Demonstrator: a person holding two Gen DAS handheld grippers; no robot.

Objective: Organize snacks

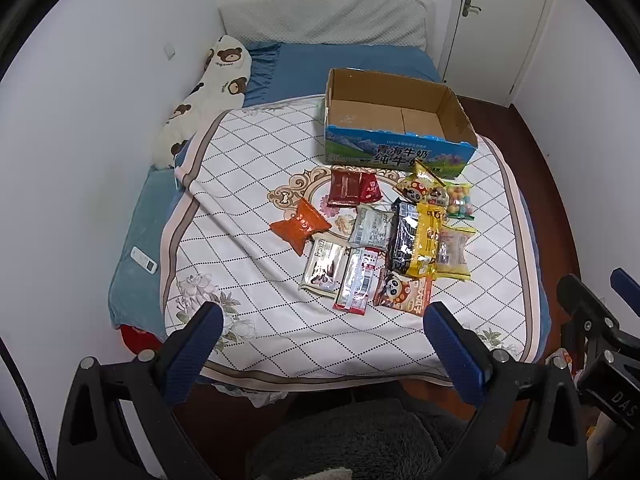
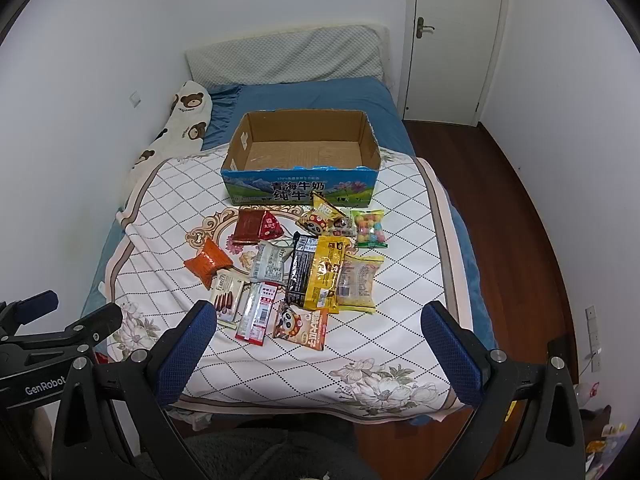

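Both hand-held grippers point(image 1: 323, 322) point(image 2: 318, 322) wide open, empty; remote-like object point(image 1: 144, 259) visible only in left view.

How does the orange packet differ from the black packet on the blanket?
The orange packet is short and pinched in the middle like a bow; the black packet is long and flat. The orange packet lies alone at the left edge of the pile, touching at most one neighbour; the black packet sits mid-pile, overlapped by a yellow packet. Both lie on the blanket, outside the empty cardboard box, and neither gripper holds them.
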